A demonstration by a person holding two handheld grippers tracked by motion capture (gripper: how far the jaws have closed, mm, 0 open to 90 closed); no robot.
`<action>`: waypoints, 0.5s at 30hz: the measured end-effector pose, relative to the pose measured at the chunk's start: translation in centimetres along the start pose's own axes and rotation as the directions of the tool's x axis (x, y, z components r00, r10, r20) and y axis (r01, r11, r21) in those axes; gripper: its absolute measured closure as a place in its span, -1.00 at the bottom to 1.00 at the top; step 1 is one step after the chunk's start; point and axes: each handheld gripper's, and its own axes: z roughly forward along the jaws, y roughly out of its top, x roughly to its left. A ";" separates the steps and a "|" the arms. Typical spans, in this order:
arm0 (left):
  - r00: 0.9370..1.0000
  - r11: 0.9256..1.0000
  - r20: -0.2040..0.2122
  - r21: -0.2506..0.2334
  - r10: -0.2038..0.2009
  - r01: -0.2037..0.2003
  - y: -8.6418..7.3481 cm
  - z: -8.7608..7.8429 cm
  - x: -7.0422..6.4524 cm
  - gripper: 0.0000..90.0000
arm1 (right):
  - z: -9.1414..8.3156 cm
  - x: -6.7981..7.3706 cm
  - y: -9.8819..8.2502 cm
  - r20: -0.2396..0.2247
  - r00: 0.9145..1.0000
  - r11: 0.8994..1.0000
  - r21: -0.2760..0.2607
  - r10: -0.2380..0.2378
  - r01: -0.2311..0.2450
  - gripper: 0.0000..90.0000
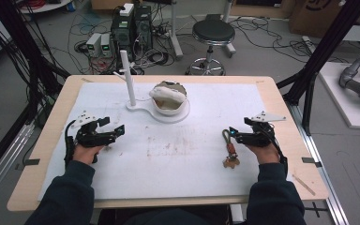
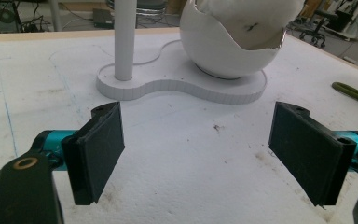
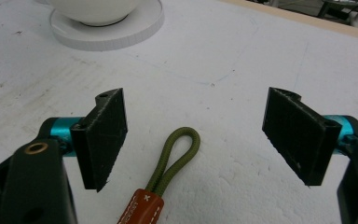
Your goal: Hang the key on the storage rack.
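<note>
Key strap [image 3: 168, 179]: I see its green loop between my right gripper [image 3: 200, 140] jaws, long axis along them
Grippers: right gaping, empty; left gripper [image 2: 196, 154] likewise, well apart from strap

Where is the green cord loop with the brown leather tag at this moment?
In the high view the green cord loop lies flat on the white mat, at the table's right side, just left of the right gripper, whose open jaws flank it.

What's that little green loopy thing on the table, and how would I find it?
Look at the white sheet on the wooden table, then at its right half, by the right gripper. There a keychain strap lies flat between that gripper's open jaws: an olive-green cord loop in a brown leather band with white stitching. It is the sheet's one small coloured thing; the stand and bowl are white.
</note>
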 end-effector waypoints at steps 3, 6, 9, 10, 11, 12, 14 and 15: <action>1.000 1.000 -0.001 0.001 0.002 -0.002 0.0 -0.1 0.0 -0.60 | 0.0 0.0 -0.2 -0.007 1.000 1.000 0.020 0.005 -0.005 -0.32; 1.000 1.000 -0.003 0.007 0.005 -0.005 0.0 0.0 -0.1 -0.60 | 0.1 -0.3 -0.4 -0.024 1.000 0.998 0.058 0.002 0.000 0.13; 1.000 1.000 -0.004 0.016 0.006 -0.006 0.0 0.0 -0.2 -0.60 | 0.3 -0.5 -0.8 -0.046 0.999 0.991 0.133 0.005 0.002 0.50; 1.000 1.000 -0.004 0.016 0.007 -0.007 0.0 0.0 -0.2 -0.60 | 0.4 -0.5 -0.9 -0.044 0.999 0.988 0.152 0.003 0.004 0.53; 1.000 1.000 -0.002 0.017 0.007 -0.007 0.0 0.0 -0.3 -0.60 | 0.5 -0.5 -1.1 -0.049 0.999 0.985 0.172 -0.006 0.014 0.55; 1.000 1.000 -0.001 0.019 0.009 -0.009 -0.1 0.0 -0.3 -0.60 | 0.6 -0.4 -1.2 -0.052 0.999 0.983 0.183 -0.006 0.015 0.55; 1.000 1.000 -0.003 0.024 0.010 -0.010 -0.1 0.1 -0.4 -0.60 | 0.7 -0.4 -1.5 -0.045 0.999 0.979 0.202 -0.016 0.025 0.52; 1.000 1.000 -0.003 0.024 0.010 -0.010 -0.1 0.1 -0.4 -0.60 | 0.7 -0.4 -1.6 -0.043 0.999 0.977 0.211 -0.010 0.019 0.51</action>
